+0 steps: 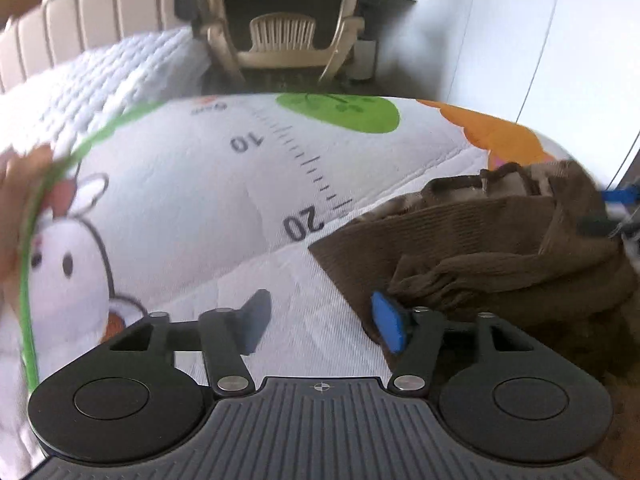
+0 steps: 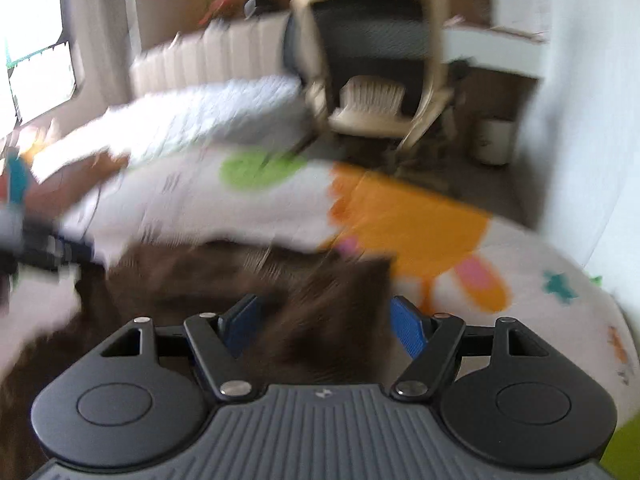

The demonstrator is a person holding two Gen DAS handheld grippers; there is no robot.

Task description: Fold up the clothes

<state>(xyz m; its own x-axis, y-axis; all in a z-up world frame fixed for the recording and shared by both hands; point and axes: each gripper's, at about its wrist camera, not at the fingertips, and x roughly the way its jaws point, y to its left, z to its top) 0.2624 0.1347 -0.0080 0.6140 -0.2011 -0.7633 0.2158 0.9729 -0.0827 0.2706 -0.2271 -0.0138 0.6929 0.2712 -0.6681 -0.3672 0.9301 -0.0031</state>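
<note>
A bed covered by a white cartoon-print quilt (image 1: pixel 192 200) carries a crumpled brown ribbed garment (image 1: pixel 480 248). The left claw (image 1: pixel 320 324) gapes beside the garment's edge; the right claw (image 2: pixel 320 328) is spread around a blurred fold. Beyond the quilt stand a beige plastic chair (image 1: pixel 288 40) and a white wall (image 1: pixel 520 40).

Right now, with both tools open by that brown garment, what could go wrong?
1. The left gripper touches the brown garment with only one of its fingers; closing there may pinch just a thin edge, or the printed blanket beneath.
2. The right gripper straddles a bunched hump, so it could grab several layers.
3. The right view is motion-blurred; fast moves may miss.
</note>
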